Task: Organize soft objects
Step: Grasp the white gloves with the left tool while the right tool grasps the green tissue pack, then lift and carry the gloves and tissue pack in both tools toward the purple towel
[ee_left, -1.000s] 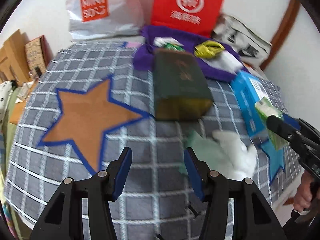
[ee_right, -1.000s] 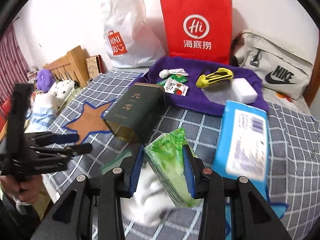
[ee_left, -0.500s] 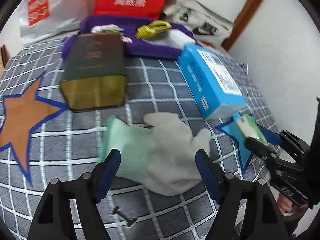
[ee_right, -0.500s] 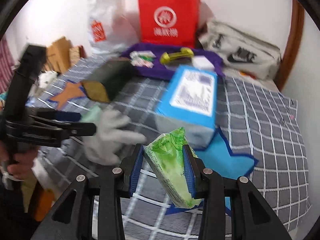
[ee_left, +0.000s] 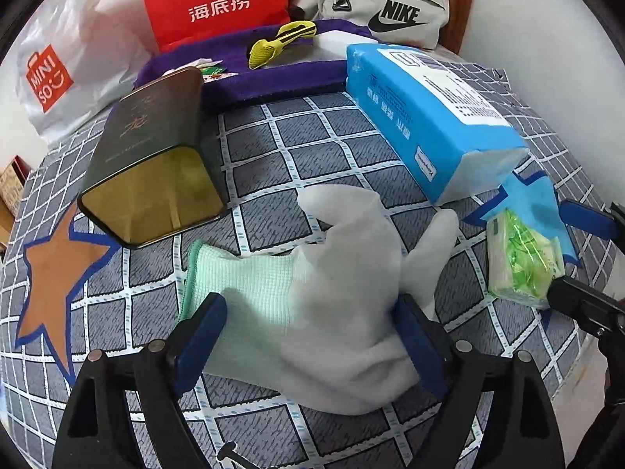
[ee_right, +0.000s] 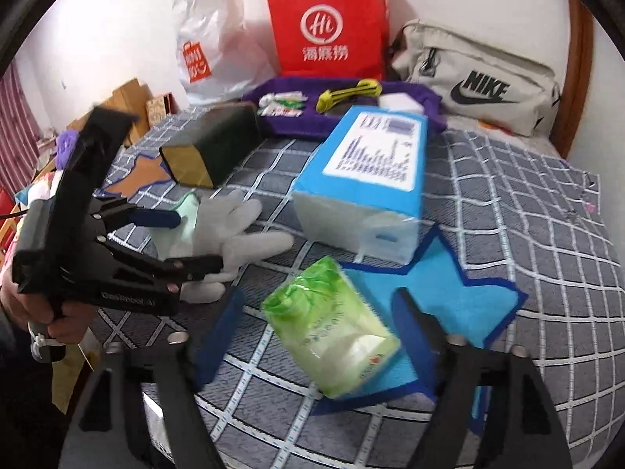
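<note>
A grey-white glove (ee_left: pixel 343 297) with a mint green cuff lies flat on the checked bedspread. My left gripper (ee_left: pixel 308 336) is open, with one jaw on each side of the glove; it also shows in the right wrist view (ee_right: pixel 183 240). A green tissue pack (ee_right: pixel 332 328) lies on the blue star patch (ee_right: pixel 449 293). My right gripper (ee_right: pixel 324 332) is open around the pack, its jaws well apart from it. The pack also shows in the left wrist view (ee_left: pixel 523 262).
A large blue tissue box (ee_left: pixel 425 117) and a dark green tin (ee_left: pixel 156 148) lie beyond the glove. A purple cloth (ee_left: pixel 273 74) holds a yellow knife and small packets. A red bag (ee_right: pixel 328 27), a white bag and a Nike bag (ee_right: pixel 476 78) line the wall.
My right gripper lowered the tissue pack onto the blue star and opened. My left gripper opened wide and moved forward so its jaws flank the glove.
</note>
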`<act>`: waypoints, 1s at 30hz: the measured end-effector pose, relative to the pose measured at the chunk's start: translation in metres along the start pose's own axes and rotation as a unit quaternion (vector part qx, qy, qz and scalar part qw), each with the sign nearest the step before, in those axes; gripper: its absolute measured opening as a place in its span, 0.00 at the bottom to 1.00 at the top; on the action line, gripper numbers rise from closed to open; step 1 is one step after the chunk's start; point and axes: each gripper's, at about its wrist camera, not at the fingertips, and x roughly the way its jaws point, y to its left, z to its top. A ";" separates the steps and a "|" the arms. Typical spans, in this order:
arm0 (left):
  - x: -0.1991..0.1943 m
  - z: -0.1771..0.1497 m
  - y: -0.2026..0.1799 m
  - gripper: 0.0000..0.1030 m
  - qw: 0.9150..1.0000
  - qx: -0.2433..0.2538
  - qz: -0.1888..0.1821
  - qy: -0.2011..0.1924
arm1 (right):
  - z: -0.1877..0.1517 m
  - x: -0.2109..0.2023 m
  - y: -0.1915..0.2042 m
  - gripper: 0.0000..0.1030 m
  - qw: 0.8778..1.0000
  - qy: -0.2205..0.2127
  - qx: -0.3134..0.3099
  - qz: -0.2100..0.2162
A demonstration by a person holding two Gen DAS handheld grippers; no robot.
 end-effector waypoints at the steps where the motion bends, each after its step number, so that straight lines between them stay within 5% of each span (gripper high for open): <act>1: 0.000 0.000 0.002 0.86 1.000 -0.003 -0.002 0.002 | -0.001 0.000 -0.002 0.80 1.000 0.002 0.001 -0.001; 11: -0.001 -0.005 0.005 0.82 1.000 0.001 0.018 -0.011 | -0.016 0.026 0.006 0.79 0.999 0.038 -0.010 -0.001; 14: -0.005 -0.006 0.002 0.64 1.000 0.005 0.009 -0.026 | -0.016 0.031 0.006 0.66 0.999 0.039 -0.004 -0.017; 16: -0.008 -0.006 0.000 0.37 1.000 0.012 0.005 -0.028 | -0.016 0.030 0.005 0.64 0.999 0.034 0.002 -0.016; 19: -0.011 -0.005 0.000 0.14 0.999 0.017 -0.002 -0.028 | -0.016 0.025 0.011 0.60 0.999 0.025 -0.018 -0.028; 30: -0.043 -0.007 0.023 0.09 0.998 -0.035 -0.024 -0.049 | -0.005 -0.012 0.010 0.60 1.000 -0.011 0.029 0.003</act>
